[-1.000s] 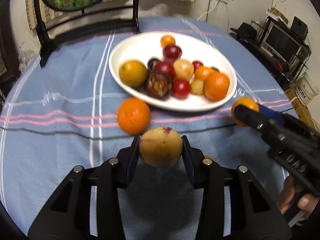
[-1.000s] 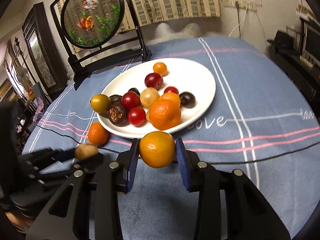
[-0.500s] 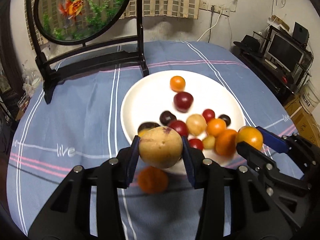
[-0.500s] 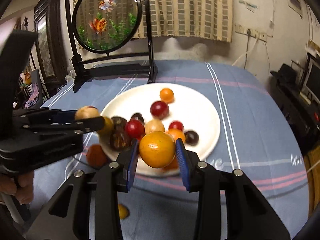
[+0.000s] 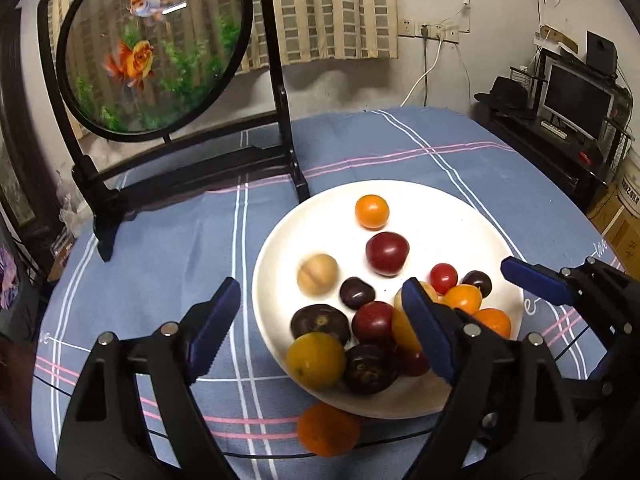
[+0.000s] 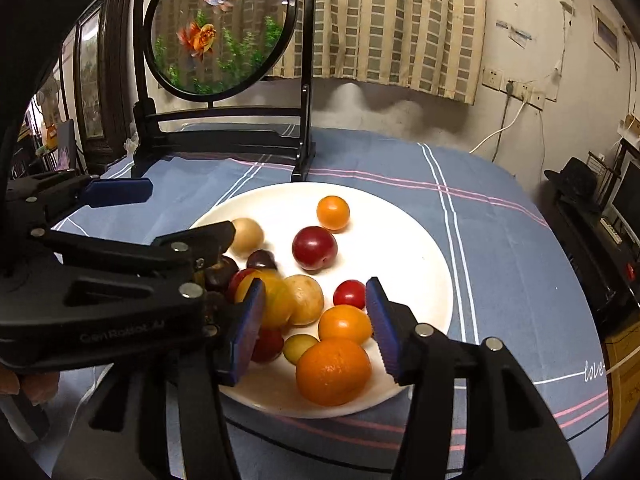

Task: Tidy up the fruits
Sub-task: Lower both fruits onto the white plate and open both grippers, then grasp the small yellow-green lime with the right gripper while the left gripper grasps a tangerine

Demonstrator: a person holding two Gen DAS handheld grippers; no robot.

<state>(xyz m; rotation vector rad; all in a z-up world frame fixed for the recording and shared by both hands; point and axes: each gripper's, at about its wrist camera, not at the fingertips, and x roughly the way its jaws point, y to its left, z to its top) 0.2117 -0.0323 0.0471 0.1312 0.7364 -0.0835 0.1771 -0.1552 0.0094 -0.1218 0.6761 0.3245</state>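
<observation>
Left wrist view: jaws spreading over the plate, a loose fruit at risk.
The left gripper (image 5: 320,328) stands wide and opening, nothing pinched; the blurred tan fruit (image 5: 317,274) on the white plate (image 5: 452,216) may be rolling and could knock its neighbours. An orange (image 5: 328,429) lies on the tablecloth just off the plate's near rim, still to be gathered.

Right wrist view: jaws opening above the pile.
The right gripper (image 6: 314,320) is parting, its pads clear of the yellow-orange fruit (image 6: 271,294) beside the left pad; that fruit could roll toward the near rim.
</observation>
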